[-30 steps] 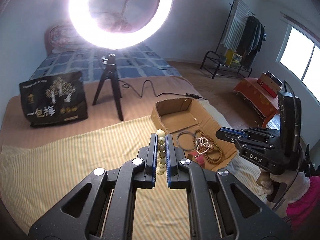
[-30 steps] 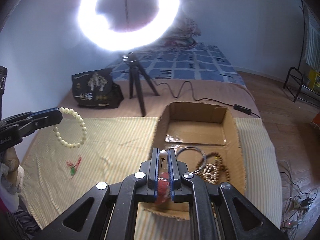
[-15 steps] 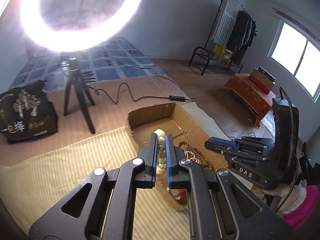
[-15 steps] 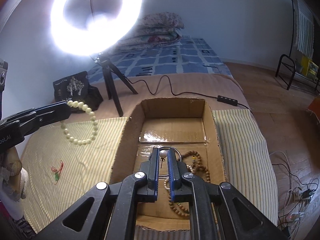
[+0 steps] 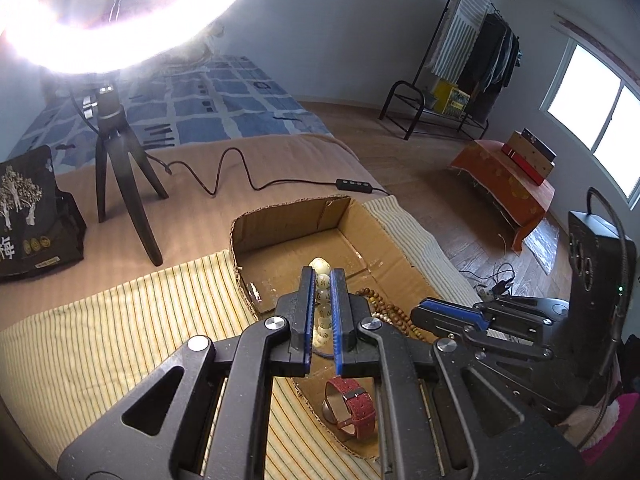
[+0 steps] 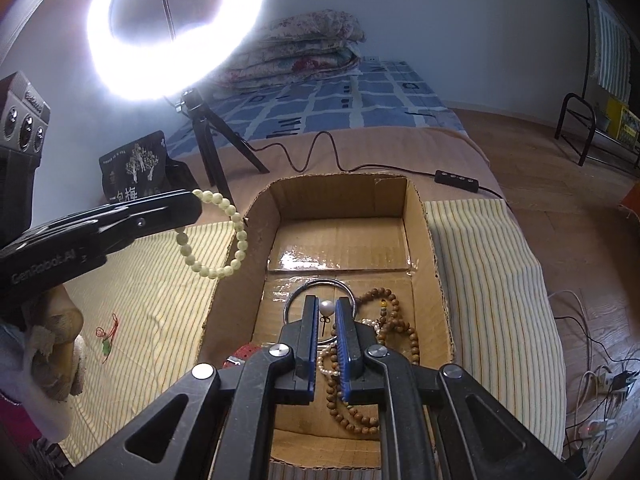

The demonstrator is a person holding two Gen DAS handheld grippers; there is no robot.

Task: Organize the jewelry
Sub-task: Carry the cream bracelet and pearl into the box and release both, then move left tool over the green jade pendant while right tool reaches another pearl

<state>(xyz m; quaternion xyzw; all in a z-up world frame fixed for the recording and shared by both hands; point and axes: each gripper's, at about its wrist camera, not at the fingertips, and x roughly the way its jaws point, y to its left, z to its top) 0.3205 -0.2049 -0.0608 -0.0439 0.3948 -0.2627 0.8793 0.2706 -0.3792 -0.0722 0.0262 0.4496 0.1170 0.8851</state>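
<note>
A bed (image 6: 360, 92) with a blue checked cover fills the far end of the room, a tan blanket (image 5: 248, 184) and a yellow striped cloth (image 6: 480, 248) spread nearer. A lit ring light (image 6: 176, 28) on a black tripod (image 6: 208, 148) stands at eleven o'clock in the right wrist view.

An open cardboard box (image 6: 416, 216) lies on the striped cloth, dead centre. On its floor rest a silver bangle (image 6: 296, 300), a brown wooden bead necklace (image 6: 400, 332), a pale pearl strand (image 6: 328, 360) and, at its near-left corner, a red watch (image 5: 352, 400).

The left gripper (image 5: 322, 276) is clamped tight on a cream bead bracelet (image 6: 236, 236) — the loop hangs from its tips over the box's left wall, at ten o'clock of the right wrist view.

The right gripper (image 6: 327, 310) hovers low over the bangle. Its jaws are opening, with a pearl earring (image 6: 326, 308) between the tips — whether the pads press it I cannot tell.

A small red-and-green charm (image 6: 107, 338) lies on the cloth at eight o'clock.
</note>
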